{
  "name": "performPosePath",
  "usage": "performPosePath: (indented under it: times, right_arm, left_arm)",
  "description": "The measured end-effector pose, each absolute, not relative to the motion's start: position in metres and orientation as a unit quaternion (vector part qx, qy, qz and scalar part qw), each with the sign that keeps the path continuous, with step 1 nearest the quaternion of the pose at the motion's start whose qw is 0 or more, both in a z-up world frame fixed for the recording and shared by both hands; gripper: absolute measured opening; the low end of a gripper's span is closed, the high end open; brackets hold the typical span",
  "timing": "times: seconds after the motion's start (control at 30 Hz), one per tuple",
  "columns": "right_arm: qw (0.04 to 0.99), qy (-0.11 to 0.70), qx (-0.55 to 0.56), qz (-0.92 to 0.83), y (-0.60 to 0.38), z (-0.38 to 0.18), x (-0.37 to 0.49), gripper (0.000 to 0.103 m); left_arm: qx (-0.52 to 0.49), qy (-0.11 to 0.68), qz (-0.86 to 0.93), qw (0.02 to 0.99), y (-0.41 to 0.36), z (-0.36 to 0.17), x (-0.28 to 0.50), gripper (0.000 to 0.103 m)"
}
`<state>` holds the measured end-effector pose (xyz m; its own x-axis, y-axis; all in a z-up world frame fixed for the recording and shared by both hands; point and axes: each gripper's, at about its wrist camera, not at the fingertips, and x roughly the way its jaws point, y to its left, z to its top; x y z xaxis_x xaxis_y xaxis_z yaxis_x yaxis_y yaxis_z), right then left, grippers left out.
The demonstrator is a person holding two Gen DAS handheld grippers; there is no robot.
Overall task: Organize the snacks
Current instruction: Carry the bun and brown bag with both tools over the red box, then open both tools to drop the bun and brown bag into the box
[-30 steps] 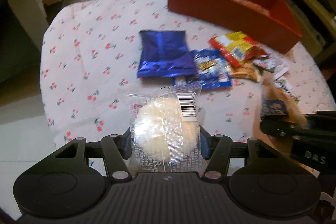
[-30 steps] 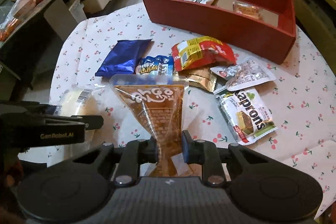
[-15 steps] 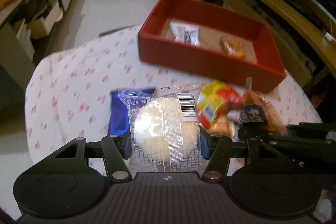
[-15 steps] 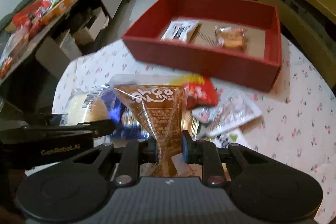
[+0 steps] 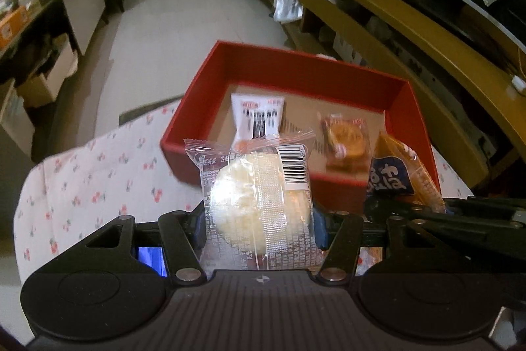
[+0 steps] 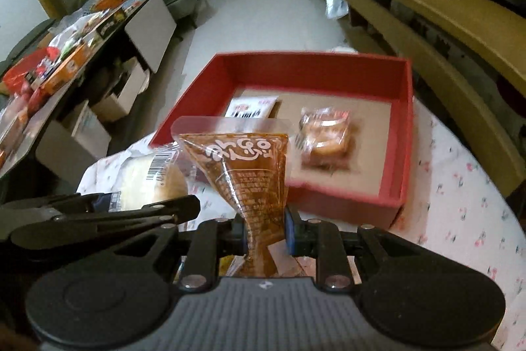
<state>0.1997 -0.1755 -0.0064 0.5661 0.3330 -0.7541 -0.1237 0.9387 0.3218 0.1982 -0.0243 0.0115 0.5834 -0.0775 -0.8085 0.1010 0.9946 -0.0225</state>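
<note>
Bun packet [image 5: 259, 203] hides red box's [image 5: 406, 107] near wall.

In our right gripper [image 6: 264, 231] we pinch a triangular brown snack pouch with white lettering [image 6: 248, 173], its narrow waist squeezed between the blue pads. Beyond it sits the open red cardboard box [image 6: 402, 134] on the white cherry-print tablecloth [image 6: 460, 203]. Inside lie a white packet with a barcode [image 6: 251, 107] and a clear-wrapped orange pastry [image 6: 325, 137], apart from each other. At lower left our left gripper [image 6: 138, 206] carries a clear-wrapped pale round bun [image 6: 148, 176].
</note>
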Motion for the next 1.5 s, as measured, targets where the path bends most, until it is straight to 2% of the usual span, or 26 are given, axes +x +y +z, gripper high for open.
performPosePath:
  times: [0.53,1.03,1.2,1.5]
  right_arm:
    - [0.899,0.412,0.107,0.104,-0.175,-0.01,0.269,0.024]
    - [0.887,0.442,0.093,0.092,-0.173,-0.051,0.313,0.025]
    - [0.893,0.434,0.089,0.082,-0.175,-0.053,0.317,0.03]
    - [0.897,0.429,0.084,0.072,-0.18,-0.048,0.318,0.04]
  left_arm:
    - [0.014,0.426,-0.023,0.904,-0.035,0.007,0.262,0.063]
    - [0.028,0.441,-0.009,0.897,-0.04,-0.028,0.286,0.065]
    - [0.026,0.441,-0.005,0.897,-0.038,-0.029,0.289,0.067]
    - [0.026,0.424,0.004,0.905,-0.036,-0.017,0.287,0.078]
